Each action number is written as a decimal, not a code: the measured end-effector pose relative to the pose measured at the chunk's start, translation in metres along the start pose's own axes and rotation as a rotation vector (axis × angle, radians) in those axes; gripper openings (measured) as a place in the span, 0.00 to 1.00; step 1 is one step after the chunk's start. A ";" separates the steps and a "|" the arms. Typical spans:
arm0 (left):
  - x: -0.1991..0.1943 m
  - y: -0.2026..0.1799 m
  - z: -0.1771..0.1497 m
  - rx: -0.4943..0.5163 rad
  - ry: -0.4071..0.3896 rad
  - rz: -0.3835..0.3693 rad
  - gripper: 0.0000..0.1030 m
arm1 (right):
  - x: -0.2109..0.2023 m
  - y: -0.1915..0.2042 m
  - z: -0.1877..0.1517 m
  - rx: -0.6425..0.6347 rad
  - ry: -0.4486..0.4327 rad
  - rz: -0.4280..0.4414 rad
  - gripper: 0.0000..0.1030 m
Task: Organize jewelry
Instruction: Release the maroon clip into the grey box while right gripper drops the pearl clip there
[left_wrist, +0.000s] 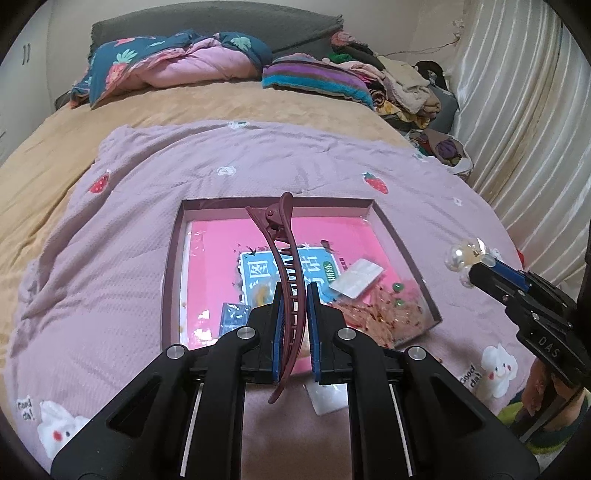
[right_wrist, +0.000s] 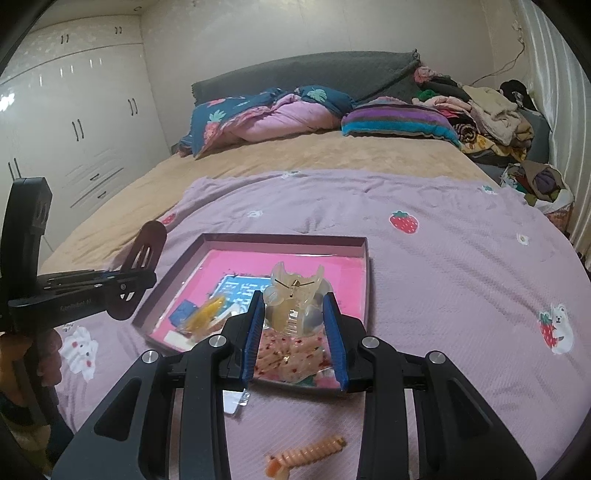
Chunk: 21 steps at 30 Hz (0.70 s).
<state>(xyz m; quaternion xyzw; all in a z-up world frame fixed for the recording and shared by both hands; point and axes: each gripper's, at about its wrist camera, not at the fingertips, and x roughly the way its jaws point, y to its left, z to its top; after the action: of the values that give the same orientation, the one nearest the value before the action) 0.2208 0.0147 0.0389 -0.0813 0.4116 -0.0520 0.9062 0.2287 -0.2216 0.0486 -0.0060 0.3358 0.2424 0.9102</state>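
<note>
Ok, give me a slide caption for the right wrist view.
Right gripper holds a clear claw clip over the tray; left gripper holds a maroon clip alongside.

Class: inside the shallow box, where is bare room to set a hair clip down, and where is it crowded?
Free: the pink floor along the shallow box's far wall. Crowded: the near end, with a yellow clip, white card and speckled pouch.

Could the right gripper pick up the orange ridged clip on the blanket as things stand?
Probably not yet: the right gripper is shut on a translucent cream claw clip. The orange ridged clip lies uncovered on the lilac blanket, beneath it.
</note>
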 end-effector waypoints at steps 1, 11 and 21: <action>0.004 0.002 0.001 -0.004 0.005 0.003 0.05 | 0.004 -0.002 0.000 0.001 0.005 -0.007 0.30; 0.039 0.018 -0.001 -0.028 0.059 0.039 0.05 | 0.051 -0.015 -0.008 0.009 0.091 -0.029 0.30; 0.058 0.030 -0.013 -0.049 0.112 0.061 0.05 | 0.087 -0.016 -0.028 0.019 0.188 -0.010 0.31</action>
<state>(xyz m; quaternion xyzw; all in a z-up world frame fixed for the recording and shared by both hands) 0.2501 0.0337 -0.0180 -0.0878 0.4652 -0.0189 0.8806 0.2759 -0.2020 -0.0295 -0.0219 0.4221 0.2329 0.8759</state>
